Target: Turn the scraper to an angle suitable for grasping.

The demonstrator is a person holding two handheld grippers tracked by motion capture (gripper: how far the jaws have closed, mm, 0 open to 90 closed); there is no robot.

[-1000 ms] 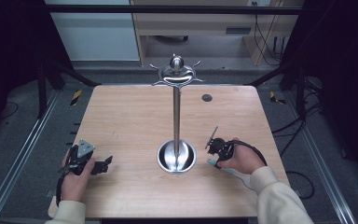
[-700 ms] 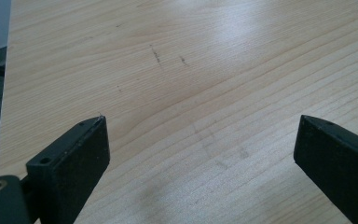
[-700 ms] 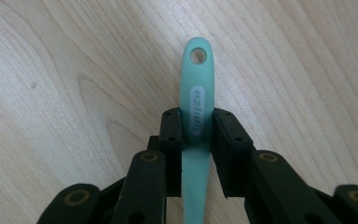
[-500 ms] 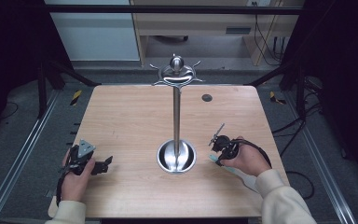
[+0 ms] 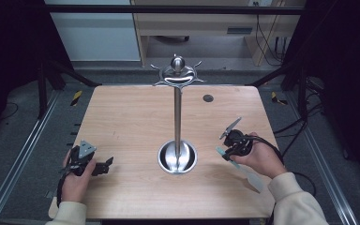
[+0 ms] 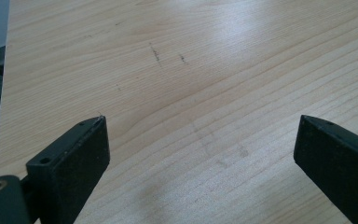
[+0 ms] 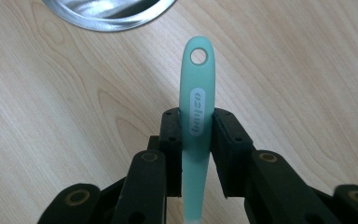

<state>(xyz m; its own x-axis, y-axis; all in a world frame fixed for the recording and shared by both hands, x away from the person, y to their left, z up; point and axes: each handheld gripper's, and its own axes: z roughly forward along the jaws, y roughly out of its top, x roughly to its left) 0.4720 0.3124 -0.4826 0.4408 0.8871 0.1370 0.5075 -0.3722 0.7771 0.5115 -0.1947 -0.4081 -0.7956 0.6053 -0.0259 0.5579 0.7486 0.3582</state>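
A pale teal silicone utensil (image 7: 196, 100) with a hanging hole at its handle end is clamped in my right gripper (image 7: 196, 122), which is shut on the handle. In the high view the right gripper (image 5: 226, 150) hovers right of the stand's base, and the utensil (image 5: 248, 174) trails back under the hand toward the table's front right. A chrome utensil stand (image 5: 177, 112) rises from a round base (image 5: 177, 158) at the table's centre, with curved hooks (image 5: 177, 75) on top. My left gripper (image 5: 104, 165) rests at the front left, open (image 6: 200, 140) over bare wood.
The wooden table (image 5: 131, 117) has a small dark round hole (image 5: 208, 98) at the back right. The edge of the stand's shiny base (image 7: 107, 14) lies just ahead of the utensil's tip. Black frame posts and cables flank the table.
My right gripper has drifted a little to the right and away from the stand's base, with the utensil still in it. The left gripper has stayed put.
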